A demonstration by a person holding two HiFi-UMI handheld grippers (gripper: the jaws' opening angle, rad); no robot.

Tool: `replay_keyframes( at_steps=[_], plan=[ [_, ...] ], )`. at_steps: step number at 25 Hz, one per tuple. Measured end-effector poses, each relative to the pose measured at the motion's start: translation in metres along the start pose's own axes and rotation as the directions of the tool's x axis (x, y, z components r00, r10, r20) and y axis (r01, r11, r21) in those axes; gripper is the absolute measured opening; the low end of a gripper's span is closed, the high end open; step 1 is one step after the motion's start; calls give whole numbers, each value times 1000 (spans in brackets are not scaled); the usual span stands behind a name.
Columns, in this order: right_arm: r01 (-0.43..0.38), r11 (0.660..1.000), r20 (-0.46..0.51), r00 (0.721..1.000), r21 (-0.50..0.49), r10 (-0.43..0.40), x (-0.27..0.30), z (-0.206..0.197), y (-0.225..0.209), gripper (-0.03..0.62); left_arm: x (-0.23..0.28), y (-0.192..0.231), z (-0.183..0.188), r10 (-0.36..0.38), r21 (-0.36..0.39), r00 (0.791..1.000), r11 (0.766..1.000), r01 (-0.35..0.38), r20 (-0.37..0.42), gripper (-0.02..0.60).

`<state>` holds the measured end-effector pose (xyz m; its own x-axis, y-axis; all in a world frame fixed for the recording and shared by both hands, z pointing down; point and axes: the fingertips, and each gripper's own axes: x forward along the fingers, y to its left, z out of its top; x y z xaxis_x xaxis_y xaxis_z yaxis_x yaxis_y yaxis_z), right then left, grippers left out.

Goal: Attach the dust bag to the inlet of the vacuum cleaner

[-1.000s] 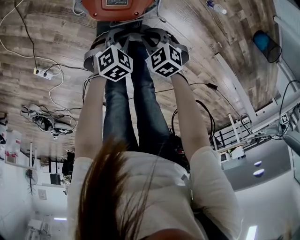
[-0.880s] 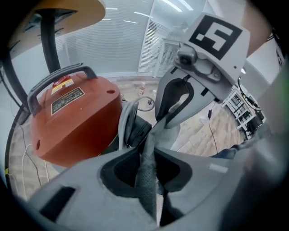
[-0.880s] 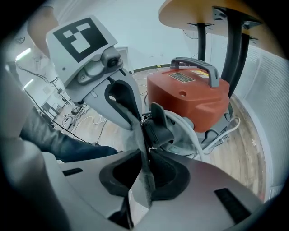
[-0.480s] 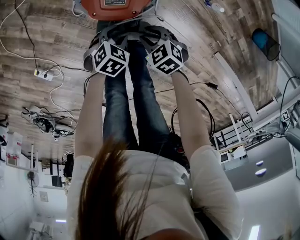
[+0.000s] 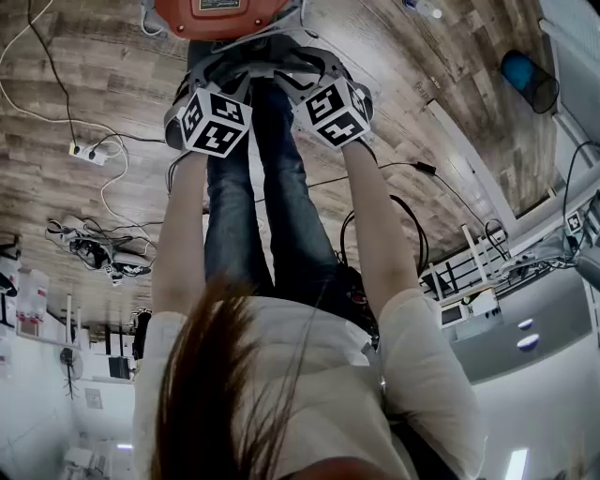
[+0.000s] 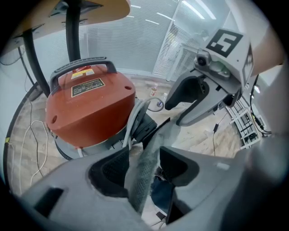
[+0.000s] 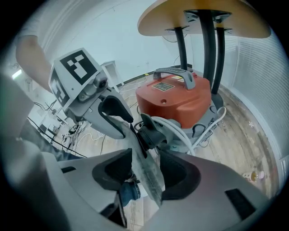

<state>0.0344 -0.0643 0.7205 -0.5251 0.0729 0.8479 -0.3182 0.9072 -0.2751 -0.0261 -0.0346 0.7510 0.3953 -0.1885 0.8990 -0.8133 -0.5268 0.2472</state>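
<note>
A red vacuum cleaner (image 5: pixel 225 11) with a grey handle stands on the wood floor by the person's feet. Its black inlet (image 6: pixel 144 126) (image 7: pixel 151 133) juts toward me. A grey fabric dust bag (image 6: pixel 145 158) (image 7: pixel 145 164) runs from the inlet back between both pairs of jaws. My left gripper (image 6: pixel 142 164) (image 5: pixel 220 70) has its jaws opening, and the bag's edge hangs loose between the pads. The jaws of my right gripper (image 7: pixel 144 171) (image 5: pixel 314 66) are opening too, with a slack fold of bag between them. Each gripper faces the other across the bag.
A round table on black legs (image 7: pixel 203 13) stands over the vacuum. A power strip with white cable (image 5: pixel 89 148) and a cable bundle (image 5: pixel 94 248) lie on the floor at left. A black cable (image 5: pixel 412 169) and a blue bin (image 5: pixel 525 75) are at right. The person's legs (image 5: pixel 272 216) stand below the grippers.
Both marker cubes have rolled a little about their own axes. The hands have stayed by the vacuum.
</note>
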Motion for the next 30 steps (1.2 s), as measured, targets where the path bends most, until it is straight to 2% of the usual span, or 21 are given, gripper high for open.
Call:
replay_keyframes(
  at_steps=[8,10,14,16,17,20,24,30],
  plan=[
    [-18,1000,38,999,3,18,-18,13,14,158,-26,1,13,43,-22,997,999,-41,71,217],
    [-14,1000,52,999,13,14,-23,18,16,130,-34,0,18,58,-35,993,998,-55,102,197],
    [-2,1000,75,997,29,-1,-35,27,19,59,-56,-3,28,115,-89,977,991,-101,177,109],
    [14,999,87,996,32,-17,-44,33,19,11,-71,-2,35,159,-128,962,983,-133,224,68],
    [24,999,99,995,46,-28,-50,37,19,5,-79,-1,38,183,-149,952,977,-149,245,44],
    [51,991,169,983,122,-71,-75,56,19,3,-107,1,48,242,-211,925,960,-184,294,25],
    [82,975,276,951,207,-138,-116,83,21,3,-150,4,71,293,-280,881,940,-194,372,18],
    [162,960,374,896,228,-240,-189,124,29,3,-228,0,111,337,-332,808,925,-187,483,18]
  ],
)
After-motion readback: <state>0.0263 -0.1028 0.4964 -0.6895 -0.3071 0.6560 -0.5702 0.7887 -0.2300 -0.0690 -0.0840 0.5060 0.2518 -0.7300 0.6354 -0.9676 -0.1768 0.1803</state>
